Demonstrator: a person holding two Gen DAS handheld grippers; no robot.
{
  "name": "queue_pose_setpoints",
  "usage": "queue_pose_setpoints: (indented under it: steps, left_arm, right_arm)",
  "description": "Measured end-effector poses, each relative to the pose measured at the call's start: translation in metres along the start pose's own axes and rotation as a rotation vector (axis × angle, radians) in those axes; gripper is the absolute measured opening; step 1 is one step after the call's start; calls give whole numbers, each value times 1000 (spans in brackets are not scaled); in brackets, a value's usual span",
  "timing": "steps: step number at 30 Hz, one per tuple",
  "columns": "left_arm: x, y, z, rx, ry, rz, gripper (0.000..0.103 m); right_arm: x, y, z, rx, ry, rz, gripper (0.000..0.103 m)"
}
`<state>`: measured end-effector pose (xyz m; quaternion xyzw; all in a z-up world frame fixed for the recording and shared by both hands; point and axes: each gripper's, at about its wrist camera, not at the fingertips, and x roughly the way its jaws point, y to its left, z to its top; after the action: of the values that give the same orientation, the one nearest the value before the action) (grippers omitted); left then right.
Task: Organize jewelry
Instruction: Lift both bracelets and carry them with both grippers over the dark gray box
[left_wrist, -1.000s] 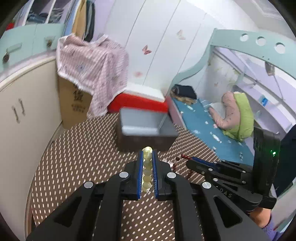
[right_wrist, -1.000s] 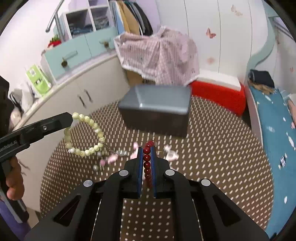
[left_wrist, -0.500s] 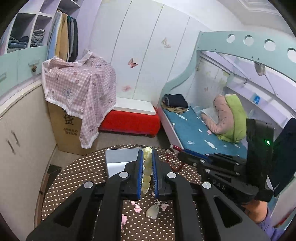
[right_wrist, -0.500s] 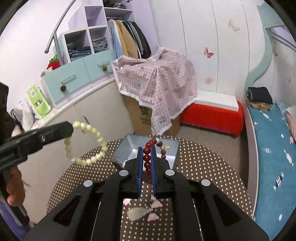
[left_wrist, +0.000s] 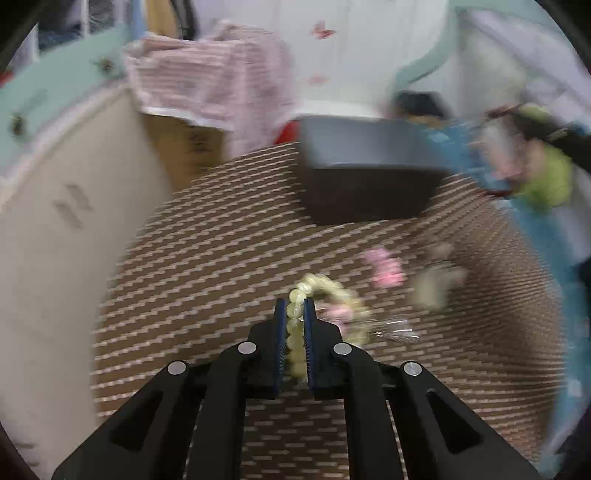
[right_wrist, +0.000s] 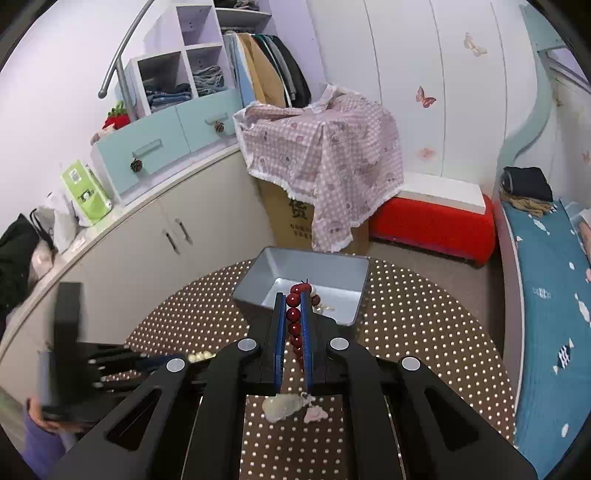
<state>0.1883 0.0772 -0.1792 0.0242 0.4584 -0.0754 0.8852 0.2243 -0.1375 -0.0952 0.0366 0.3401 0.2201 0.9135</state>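
My left gripper (left_wrist: 294, 302) is shut on a pale yellow-green bead bracelet (left_wrist: 325, 288), held low over the brown dotted round table (left_wrist: 221, 266); that view is blurred. My right gripper (right_wrist: 293, 295) is shut on a dark red bead bracelet (right_wrist: 294, 314) and holds it above the near edge of the open grey box (right_wrist: 273, 269). The box (left_wrist: 369, 173) stands at the table's far side. The left gripper (right_wrist: 110, 369) shows low at the left of the right wrist view, some pale beads (right_wrist: 197, 356) at its tip.
Loose pink pieces (left_wrist: 384, 266) and a pale pendant (right_wrist: 282, 406) lie on the table in front of the box. Cream cabinets (right_wrist: 177, 236) curve along the left. A cloth-covered carton (right_wrist: 325, 155), a red bench (right_wrist: 432, 221) and a bed (right_wrist: 543, 280) stand behind.
My left gripper has dropped down to the table with the yellow bracelet and swung left. My right gripper has risen slightly and holds the red bracelet over the box.
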Motion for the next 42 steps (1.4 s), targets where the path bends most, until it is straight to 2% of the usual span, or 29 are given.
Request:
queue_pose_setpoints:
  steps: [3, 4, 5, 7, 8, 12, 14, 16, 17, 18, 19, 21, 22, 23, 24, 25, 26, 27, 28, 29, 30, 32, 33, 34, 35, 36, 37, 40, 42]
  left_arm:
    - [-31, 10, 3, -80, -102, -228, 8]
    - [-37, 11, 4, -77, -118, -253, 8]
    - [-42, 9, 6, -75, -131, -222, 8]
    - [-59, 2, 10, -46, -189, -292, 8]
    - [-64, -3, 13, -16, -202, -283, 8]
    - [-64, -10, 16, -14, -193, -313, 8]
    - [-63, -9, 15, -42, -172, -388, 8]
    - [-63, -9, 17, -39, -174, -352, 8]
    - [-68, -7, 17, -47, -182, -406, 8]
    - [-73, -9, 17, -46, -202, -397, 8]
    - [-78, -13, 20, -24, -229, -365, 8]
    - [-71, -13, 23, -22, -211, -320, 8]
    - [-62, -15, 24, -5, -182, -236, 8]
    - [-54, -12, 25, -11, -151, -248, 8]
    - [-57, -9, 23, -42, -153, -331, 8]
    - [-64, -12, 21, -28, -192, -373, 8]
    - [-69, -15, 18, -7, -216, -350, 8]
    - [-68, -18, 17, 4, -196, -327, 8]
    - [-68, -18, 18, 1, -186, -363, 8]
    - [-71, -15, 18, -14, -214, -358, 8]
    - [-72, -17, 17, 1, -209, -313, 8]
    - [-71, -12, 17, -12, -195, -353, 8]
    - [-62, -11, 18, -6, -165, -261, 8]
    - [-52, -16, 21, 6, -128, -220, 8]
    - [-45, -13, 18, -14, -101, -226, 8]
    - [-53, -15, 16, -40, -129, -288, 8]
    - [-61, -15, 14, -36, -169, -307, 8]
    - [-63, -16, 17, -38, -168, -318, 8]
    - [-71, -15, 23, -37, -208, -355, 8]
  right_arm:
    - [-1, 2, -2, -4, -1, 3, 8]
    - [-1, 3, -3, -6, 1, 4, 8]
    - [0, 3, -4, -7, 2, 4, 8]
    - [0, 3, -4, -10, 3, 6, 8]
    - [0, 2, -3, -11, 4, 7, 8]
    - [0, 2, -7, -3, 9, 14, 8]
    - [1, 1, -9, -1, 17, 23, 8]
    - [2, 0, -11, -1, 23, 23, 8]
    - [3, 0, -13, -4, 26, 24, 8]
    - [3, -1, -14, -3, 24, 23, 8]
    - [3, -1, -14, -1, 25, 22, 8]
    - [5, -1, -15, 7, 27, 23, 8]
    - [6, -2, -15, 8, 26, 23, 8]
    - [6, -2, -15, 9, 26, 26, 8]
    - [5, -1, -15, 8, 26, 26, 8]
    - [5, -1, -15, 3, 25, 26, 8]
    - [6, -1, -16, 3, 26, 26, 8]
    - [6, -2, -15, 3, 28, 25, 8]
    - [8, -2, -15, 5, 33, 27, 8]
    - [8, -2, -16, 6, 32, 31, 8]
    - [8, -1, -17, 2, 33, 30, 8]
    - [9, -1, -17, 2, 35, 33, 8]
    - [9, -1, -17, 4, 37, 32, 8]
    - [10, -2, -17, 6, 38, 33, 8]
    - [9, -2, -17, 6, 36, 34, 8]
    - [9, -1, -17, 2, 36, 35, 8]
    - [9, -1, -17, 2, 37, 36, 8]
    - [11, -2, -16, 3, 39, 36, 8]
    - [12, -2, -15, 4, 34, 36, 8]
